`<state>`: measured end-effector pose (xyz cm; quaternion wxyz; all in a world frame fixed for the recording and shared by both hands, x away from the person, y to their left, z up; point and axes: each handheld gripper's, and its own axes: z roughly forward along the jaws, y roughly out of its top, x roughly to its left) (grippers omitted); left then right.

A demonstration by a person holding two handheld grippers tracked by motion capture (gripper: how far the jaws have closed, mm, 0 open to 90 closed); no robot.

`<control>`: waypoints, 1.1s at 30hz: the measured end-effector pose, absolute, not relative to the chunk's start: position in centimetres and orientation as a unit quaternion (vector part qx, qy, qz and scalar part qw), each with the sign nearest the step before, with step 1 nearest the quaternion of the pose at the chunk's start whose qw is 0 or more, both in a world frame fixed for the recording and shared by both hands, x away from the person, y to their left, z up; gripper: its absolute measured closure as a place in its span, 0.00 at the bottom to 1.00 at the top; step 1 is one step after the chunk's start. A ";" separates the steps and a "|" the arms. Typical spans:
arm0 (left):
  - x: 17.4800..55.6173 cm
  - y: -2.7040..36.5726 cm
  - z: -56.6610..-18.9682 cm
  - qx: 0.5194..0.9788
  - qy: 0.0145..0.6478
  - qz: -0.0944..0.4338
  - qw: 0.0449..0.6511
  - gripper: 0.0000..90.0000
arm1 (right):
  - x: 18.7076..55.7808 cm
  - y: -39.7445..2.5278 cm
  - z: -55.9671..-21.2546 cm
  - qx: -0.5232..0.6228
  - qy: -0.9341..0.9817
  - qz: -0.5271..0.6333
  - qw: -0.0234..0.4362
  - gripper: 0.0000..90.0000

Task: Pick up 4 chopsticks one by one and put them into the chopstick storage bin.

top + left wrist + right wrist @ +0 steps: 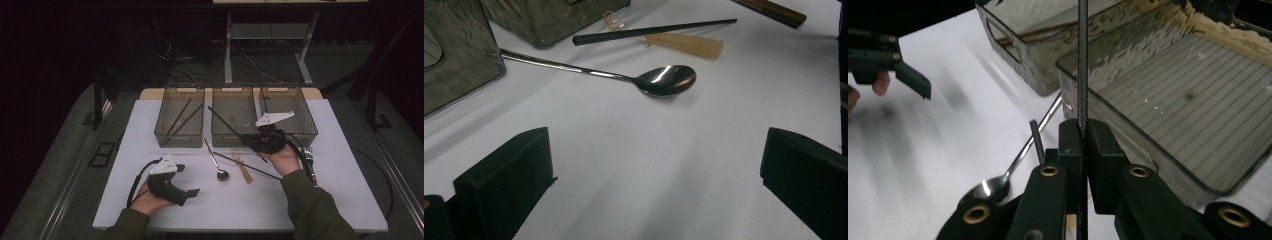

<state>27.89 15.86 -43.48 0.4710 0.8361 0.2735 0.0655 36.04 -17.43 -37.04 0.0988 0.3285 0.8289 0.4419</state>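
High view: right gripper point(248, 140) pinches a black chopstick point(224, 122), its long axis pointing far-left over the middle bin point(234, 137); left gripper point(187, 180) rests spread, well apart.

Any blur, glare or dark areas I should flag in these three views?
High view: the room beyond the table is very dark. Left gripper view: sharp, with a bright highlight on the spoon bowl. Right gripper view: the white surface at left is smeared, while the right gripper and its clamped black chopstick stay crisp.
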 end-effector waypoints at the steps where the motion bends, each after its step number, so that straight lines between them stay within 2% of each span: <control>1: 27.9 15.9 -43.5 0.836 0.274 0.065 0.471 0.00 | 36.0 -17.4 -37.0 0.328 0.829 0.442 0.099 0.95; 26: 27.9 15.9 -43.4 0.832 0.275 0.058 0.478 0.00 | 39.7 -12.7 -35.3 0.350 0.809 0.460 0.104 0.95; 33: 27.8 15.9 -43.3 0.834 0.273 0.059 0.476 0.00 | 41.4 -10.2 -34.5 0.358 0.802 0.464 0.114 0.95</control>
